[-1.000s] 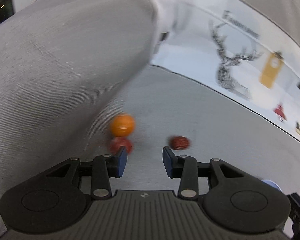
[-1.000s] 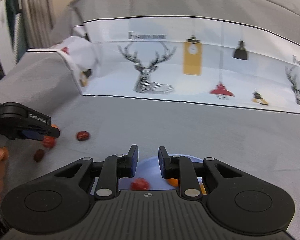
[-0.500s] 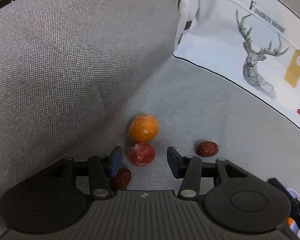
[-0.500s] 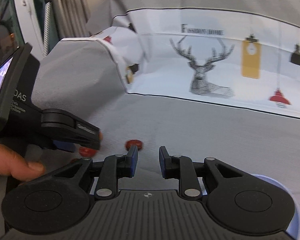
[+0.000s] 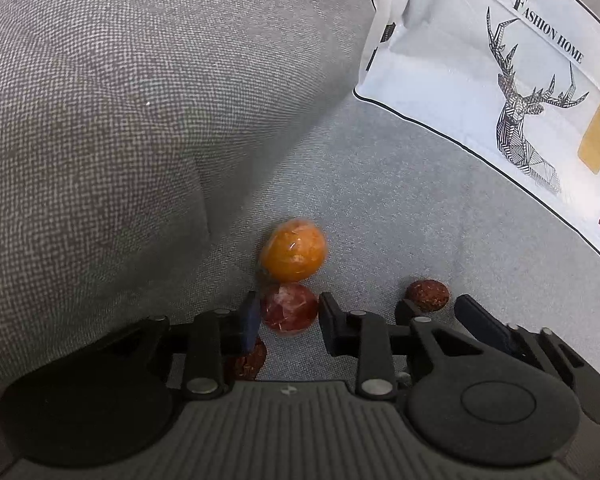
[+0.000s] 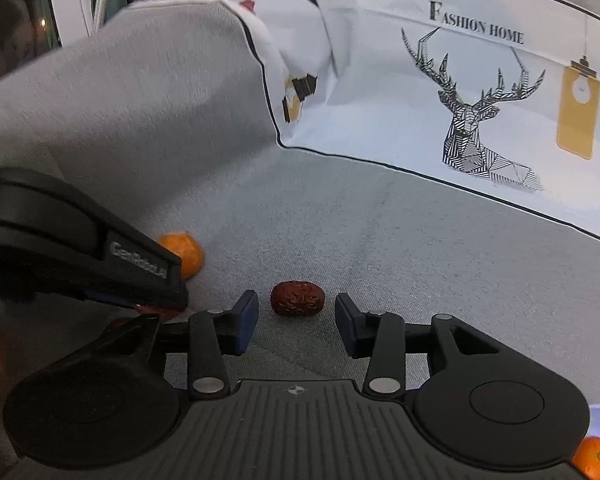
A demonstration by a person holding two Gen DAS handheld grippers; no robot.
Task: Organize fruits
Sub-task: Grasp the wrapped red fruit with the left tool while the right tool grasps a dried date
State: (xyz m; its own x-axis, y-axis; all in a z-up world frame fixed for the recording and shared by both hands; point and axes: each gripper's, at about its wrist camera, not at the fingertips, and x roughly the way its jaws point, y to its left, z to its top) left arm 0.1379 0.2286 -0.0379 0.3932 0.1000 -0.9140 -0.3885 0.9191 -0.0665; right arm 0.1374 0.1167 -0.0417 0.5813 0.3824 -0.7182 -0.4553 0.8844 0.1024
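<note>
Two hazards: left hand-held gripper [image 5: 286, 318] closing around the red fruit [image 5: 289, 307] (not yet pinched) on the grey sofa seat [image 5: 380, 200]; it may nudge the touching orange [image 5: 293, 250] away. Right hand-held gripper [image 6: 296, 318], empty and opening, straddles the date [image 6: 297, 298]; soft fabric invites rolling.

Left wrist view: sits on the left hand-held gripper [image 5: 286, 312], looks steeply down, very near the grey sofa seat [image 5: 380, 200].
Right wrist view: sits on the right hand-held gripper [image 6: 296, 316], tilted down less steeply, facing the far deer-print cushion [image 6: 460, 100].
Shared: the orange fruit [image 5: 293, 250] [image 6: 186, 254], the wrinkled red date [image 5: 427, 295] [image 6: 297, 298], the cushion [image 5: 500, 80].
Cross-sight: each view catches the other hand-held gripper, at the right edge of the left view [image 5: 500, 332] and at the left of the right view [image 6: 156, 292].
</note>
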